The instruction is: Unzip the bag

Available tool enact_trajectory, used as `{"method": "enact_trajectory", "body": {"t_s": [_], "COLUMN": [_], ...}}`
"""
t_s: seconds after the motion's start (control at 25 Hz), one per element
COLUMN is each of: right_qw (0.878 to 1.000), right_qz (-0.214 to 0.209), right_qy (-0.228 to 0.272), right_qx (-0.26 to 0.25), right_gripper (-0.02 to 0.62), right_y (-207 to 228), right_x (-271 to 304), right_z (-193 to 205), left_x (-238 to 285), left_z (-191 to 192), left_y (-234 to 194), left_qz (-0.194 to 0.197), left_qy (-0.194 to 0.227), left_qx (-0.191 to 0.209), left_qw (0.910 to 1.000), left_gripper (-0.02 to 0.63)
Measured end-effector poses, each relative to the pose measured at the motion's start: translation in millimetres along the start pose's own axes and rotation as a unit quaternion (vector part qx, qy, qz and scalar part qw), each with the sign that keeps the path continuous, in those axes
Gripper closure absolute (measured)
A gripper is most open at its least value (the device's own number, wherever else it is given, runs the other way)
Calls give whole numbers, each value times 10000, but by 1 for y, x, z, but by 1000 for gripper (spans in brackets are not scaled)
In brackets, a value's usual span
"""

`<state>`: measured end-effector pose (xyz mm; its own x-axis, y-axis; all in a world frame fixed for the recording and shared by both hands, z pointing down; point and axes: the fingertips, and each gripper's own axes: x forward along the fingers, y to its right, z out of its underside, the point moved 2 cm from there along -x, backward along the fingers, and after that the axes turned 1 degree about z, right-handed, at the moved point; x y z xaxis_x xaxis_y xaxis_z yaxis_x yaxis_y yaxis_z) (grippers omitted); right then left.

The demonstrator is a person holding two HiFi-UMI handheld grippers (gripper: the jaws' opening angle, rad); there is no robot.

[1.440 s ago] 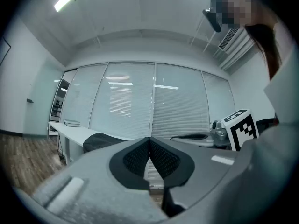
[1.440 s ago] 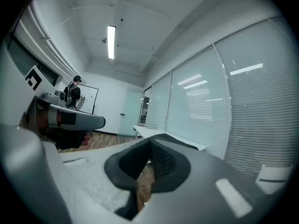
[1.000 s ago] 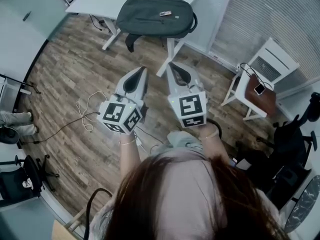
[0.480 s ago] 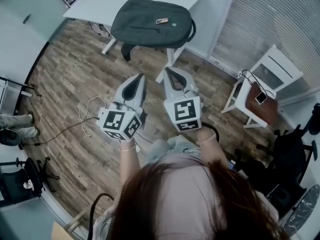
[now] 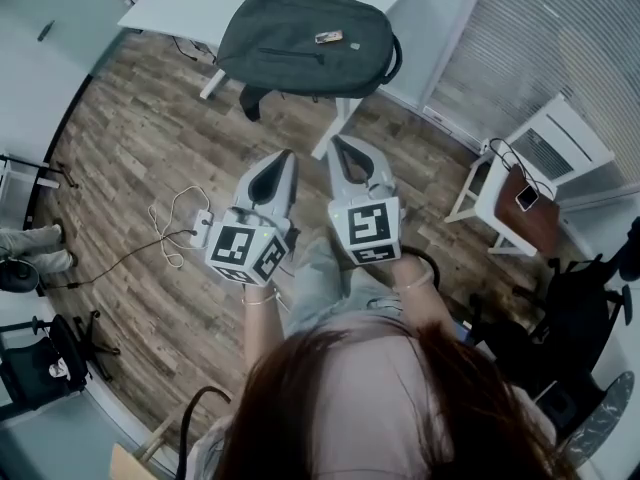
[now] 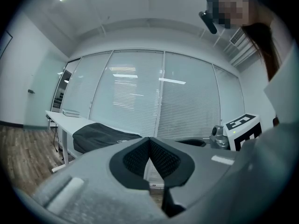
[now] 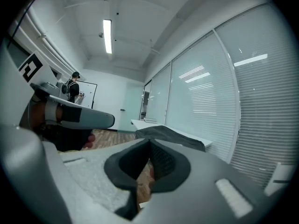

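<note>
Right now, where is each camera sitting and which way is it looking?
Head view: on the person's head, looking steeply down at the bag on the white table; hair, left gripper and right gripper show.
Left gripper view: on the left gripper, looking along its shut jaws toward the bag and blinds; the right gripper's marker cube shows at right.
Right gripper view: on the right gripper, looking along its shut jaws toward the bag; the left gripper shows at left.
Shared: all three see the bag.
</note>
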<state>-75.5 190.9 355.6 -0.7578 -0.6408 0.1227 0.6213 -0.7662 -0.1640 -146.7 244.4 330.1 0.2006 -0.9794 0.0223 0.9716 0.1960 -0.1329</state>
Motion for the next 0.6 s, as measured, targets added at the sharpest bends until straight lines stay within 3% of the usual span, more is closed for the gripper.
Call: {"method": "enact_trajectory", "body": {"t_s": [0.6], "right_qw": [9992], "right_qz": [84], "right_qy": [-361], "right_qx": [145], "right_gripper": [591], "right_y": [1], "right_x": [85], "right_z": [23], "left_x": [66], "left_z": [15], "left_y": [-69], "left_qz": [336], "left_qy": [-155], "left_qx": [-36], "left_qw": [9993], "left_gripper": [598]}}
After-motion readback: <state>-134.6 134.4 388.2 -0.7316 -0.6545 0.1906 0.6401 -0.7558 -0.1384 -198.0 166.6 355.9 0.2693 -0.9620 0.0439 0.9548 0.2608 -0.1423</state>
